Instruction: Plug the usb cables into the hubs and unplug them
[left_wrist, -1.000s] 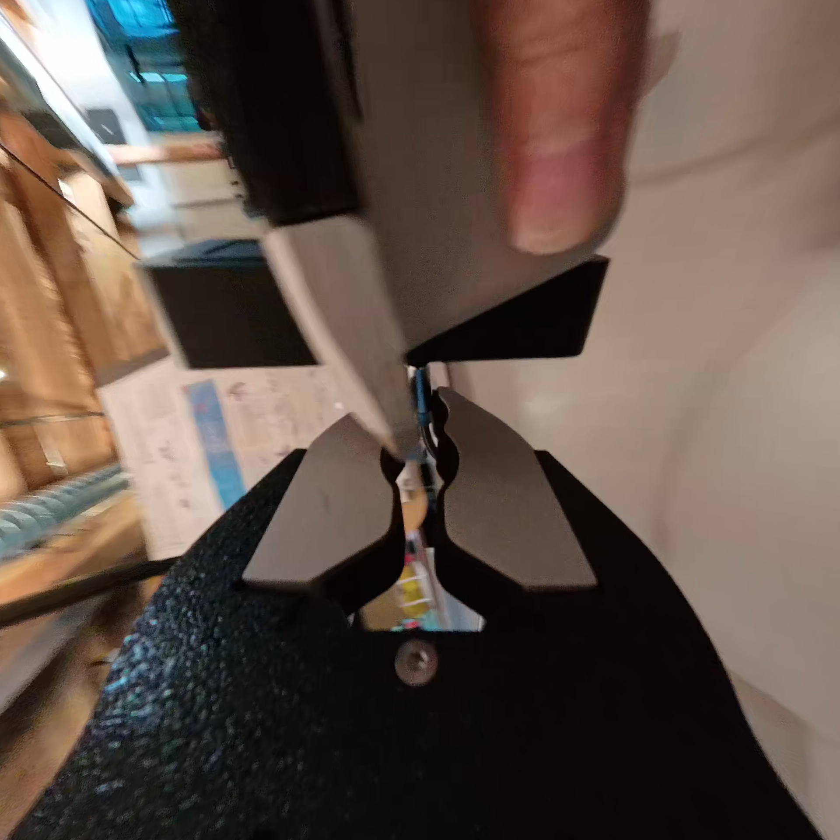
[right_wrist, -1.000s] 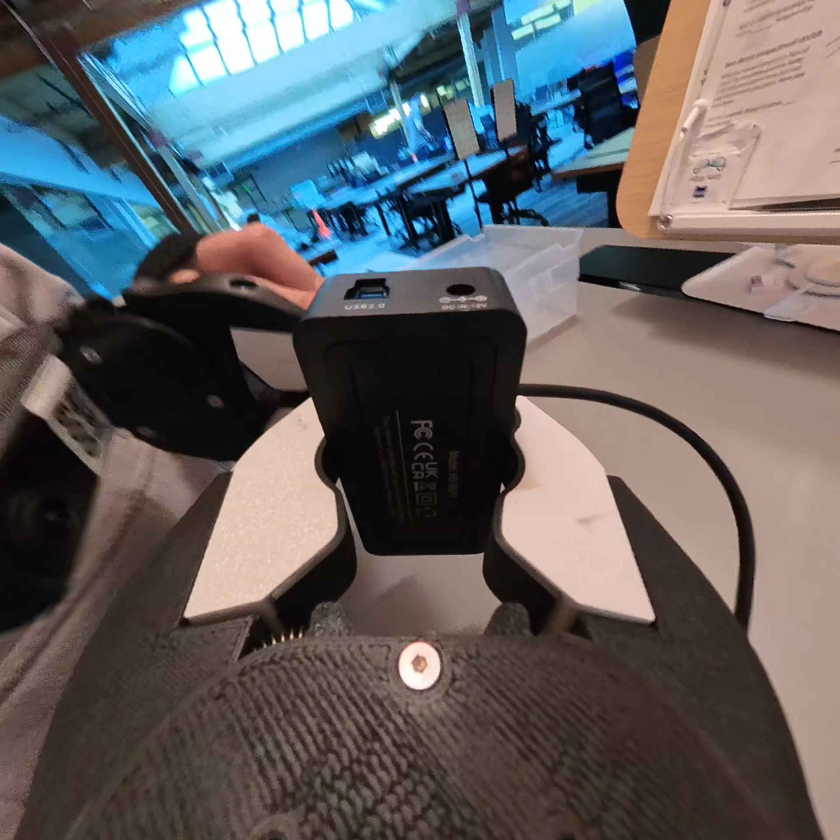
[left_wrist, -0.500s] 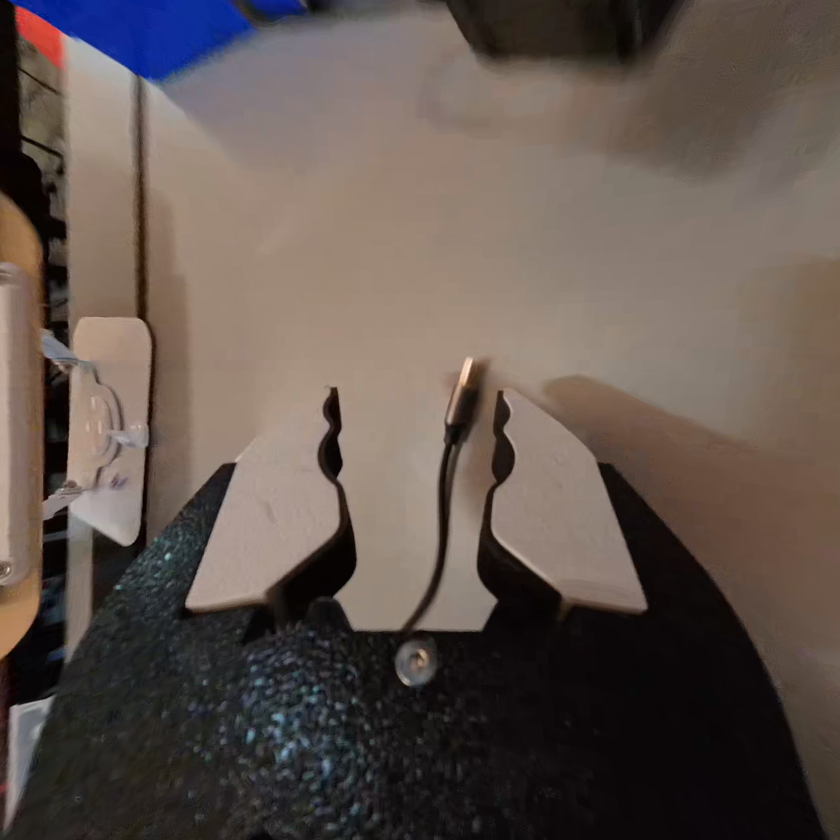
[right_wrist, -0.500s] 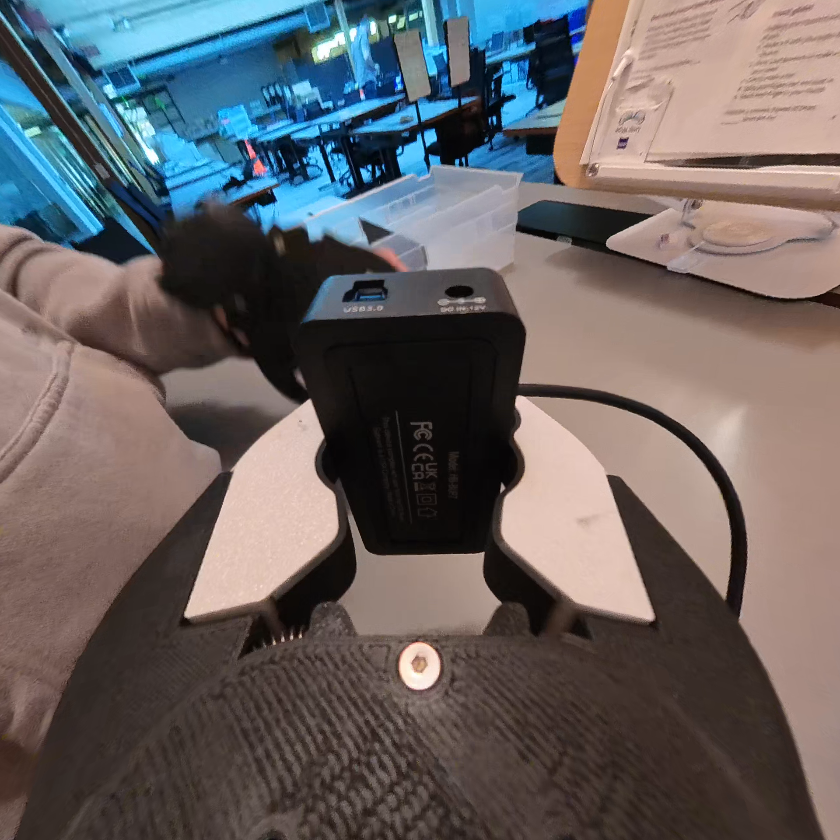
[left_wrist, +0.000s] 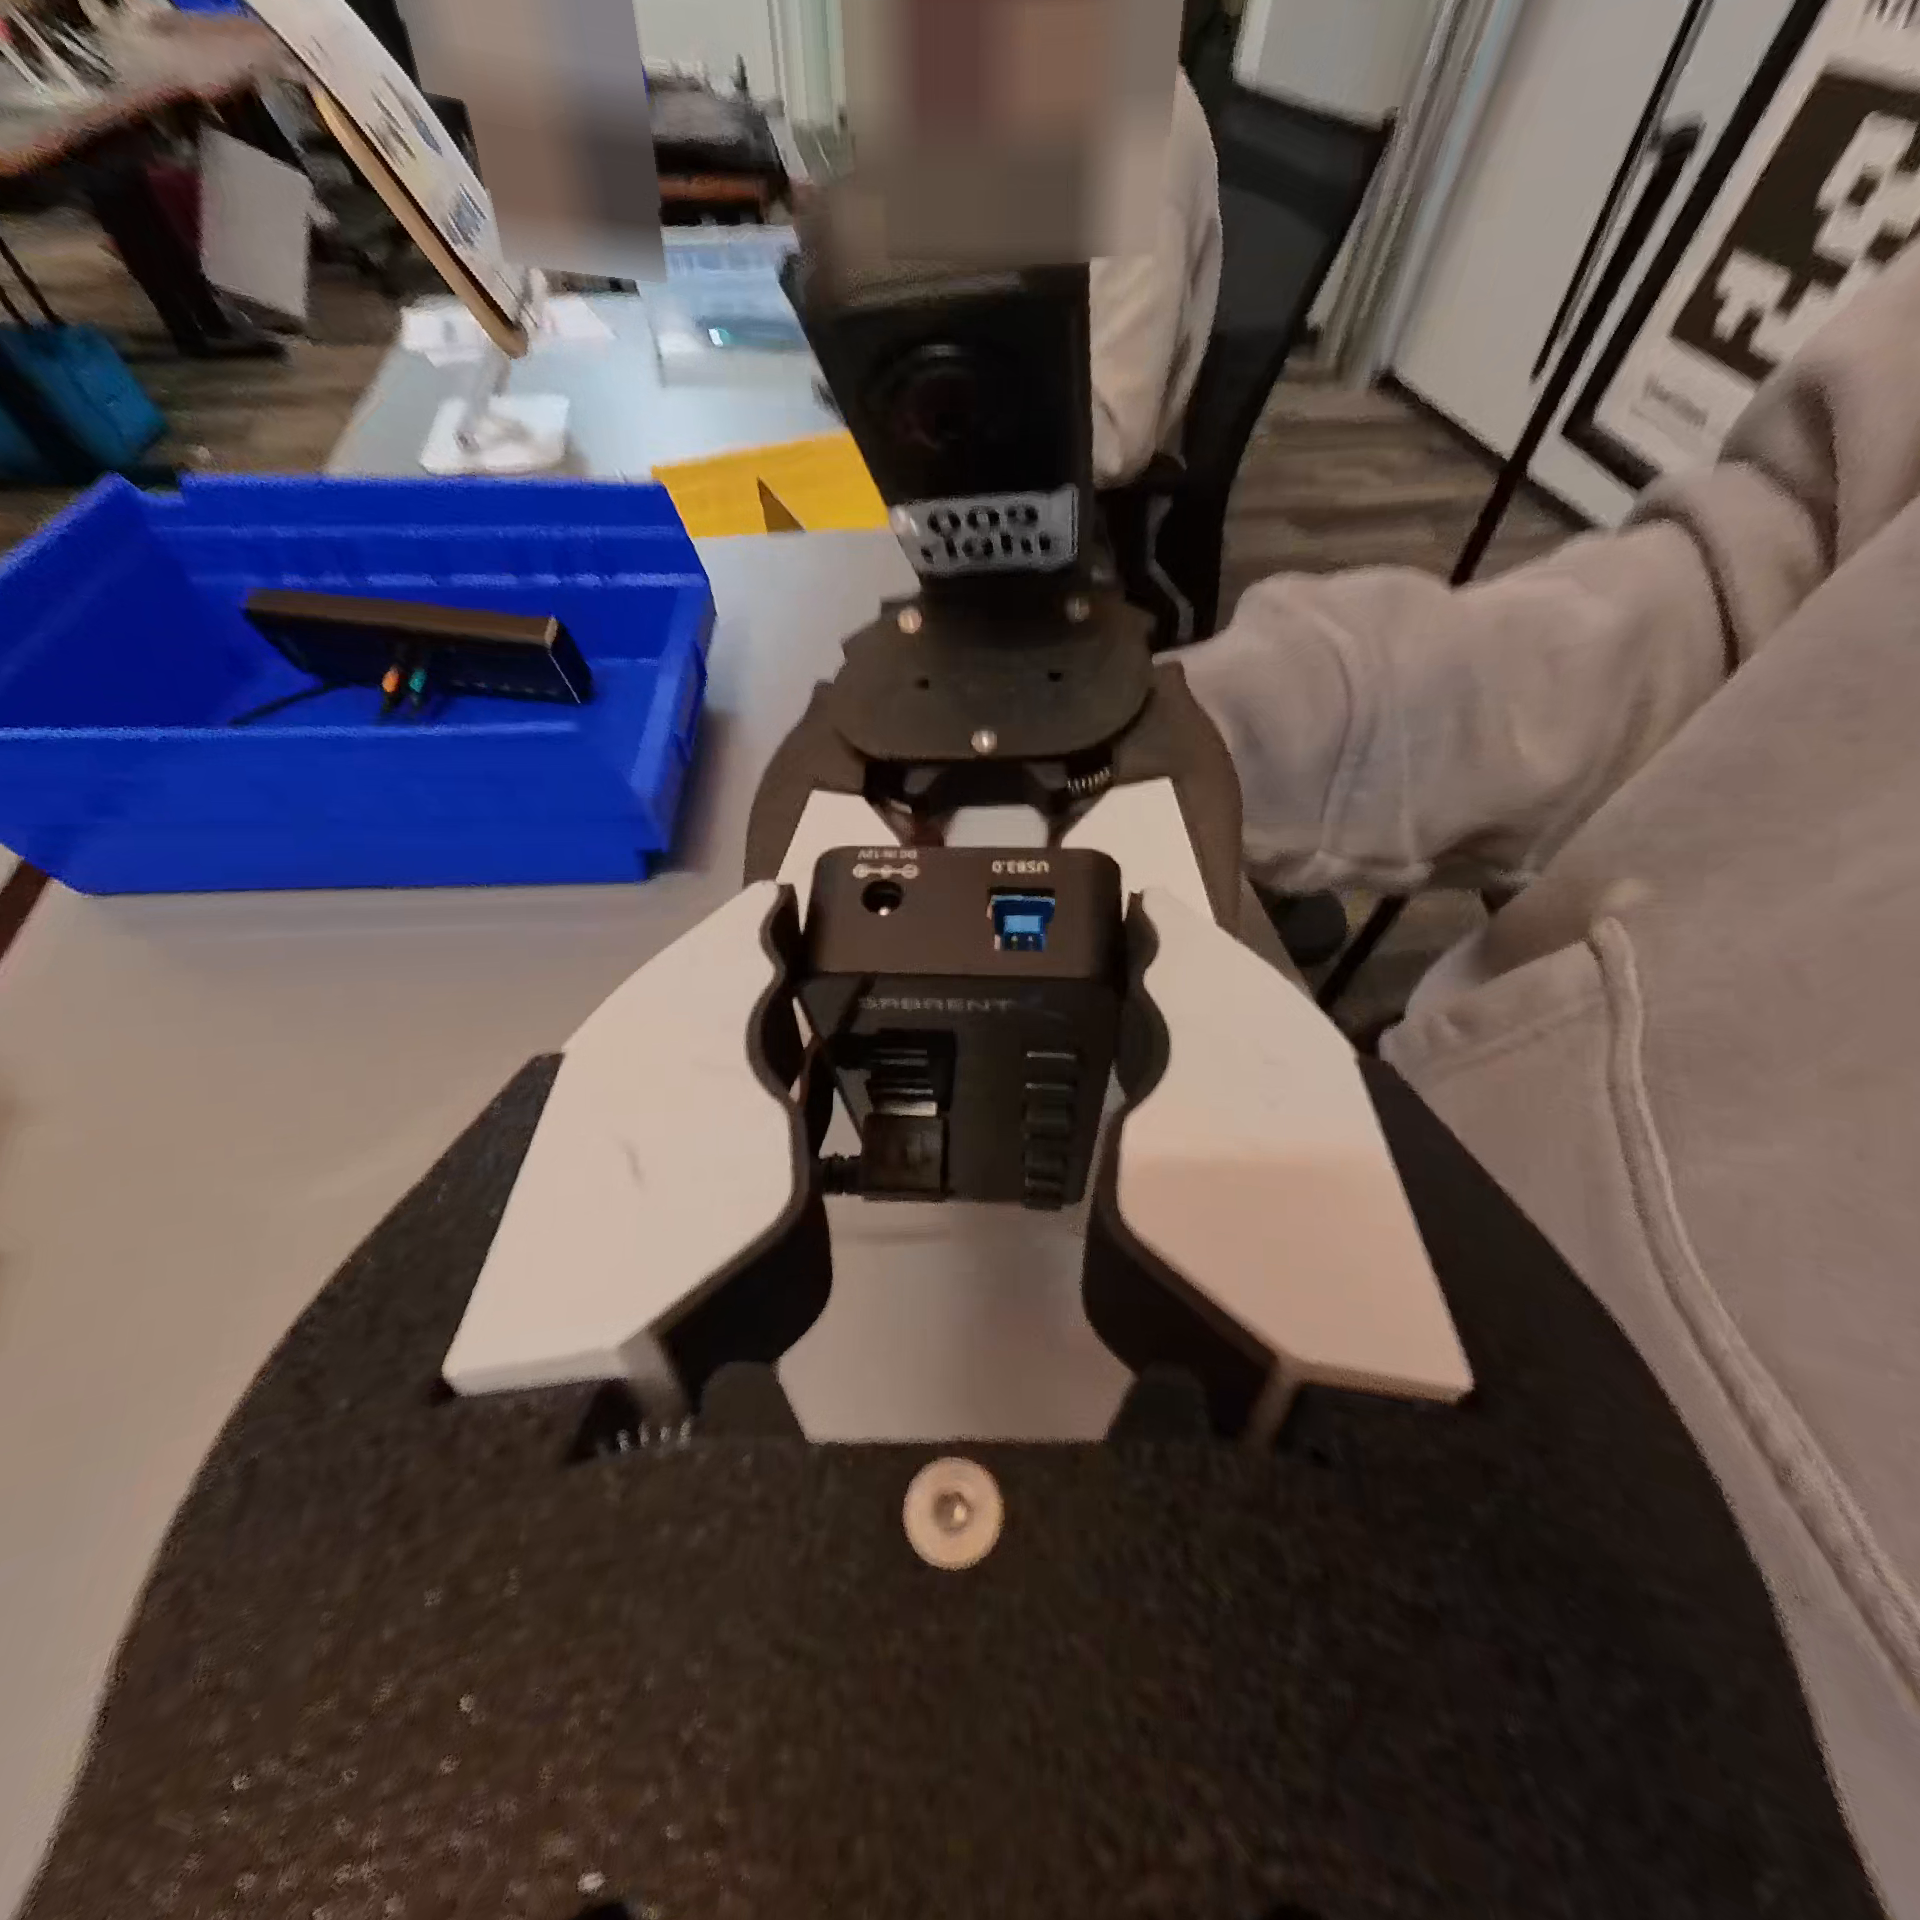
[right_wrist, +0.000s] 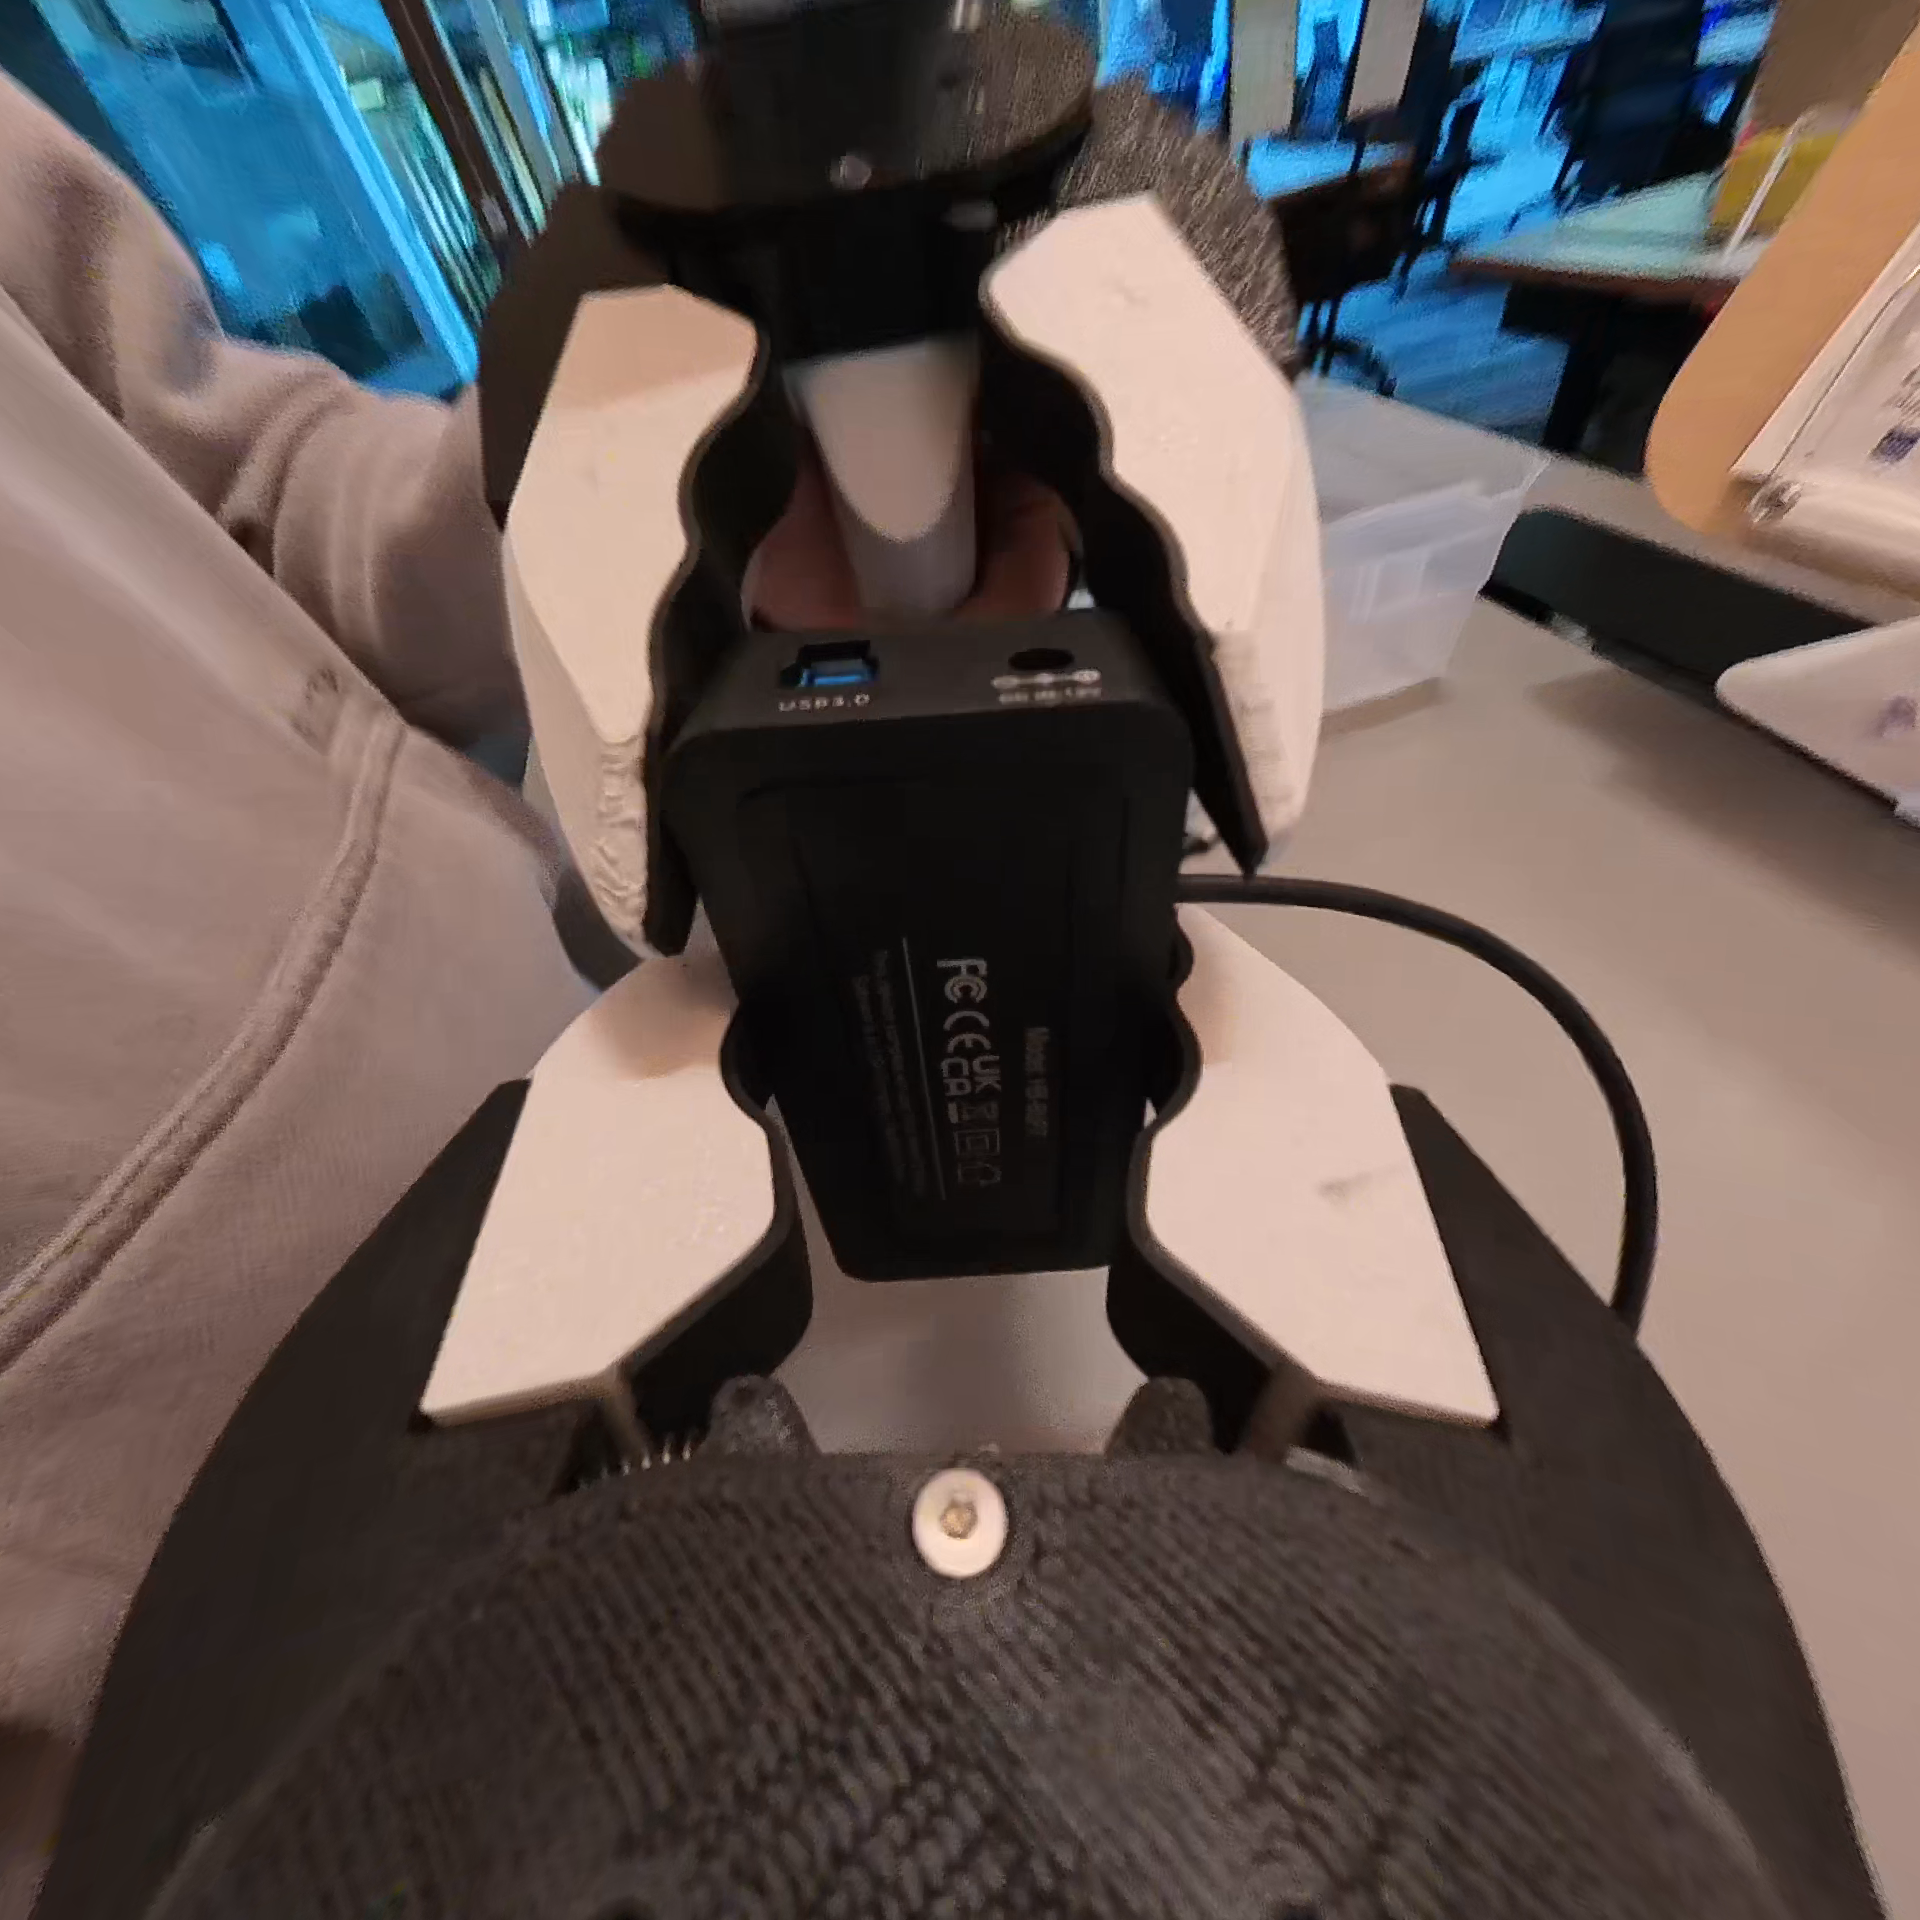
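A black USB hub (left_wrist: 966, 1029) is held between my two grippers, which face each other above the grey table (left_wrist: 208, 1143). My right gripper (right_wrist: 935, 966) is shut on the hub's (right_wrist: 935, 1039) lower half, label side toward its camera. My left gripper (left_wrist: 956, 899) is closed around the hub's end with the blue port, one finger against each side. It also shows in the right wrist view (right_wrist: 956, 894). A black plug (left_wrist: 904, 1153) sits in one of the hub's ports, and its cable (right_wrist: 1558, 997) loops to the right. The right gripper (left_wrist: 977, 821) shows beyond the hub.
A blue bin (left_wrist: 343, 790) stands at the back left with a second black hub (left_wrist: 416, 644) leaning inside it, cables plugged in. Clear plastic boxes (right_wrist: 1403, 540) and a clipboard stand (right_wrist: 1818, 364) are behind. A person's grey sleeve (left_wrist: 1455, 727) fills the right side.
My left gripper let go of a cable plug, which lay on the table half a second ago, then swung round to face the right gripper and closed around the hub's free end. The right gripper kept its hold.
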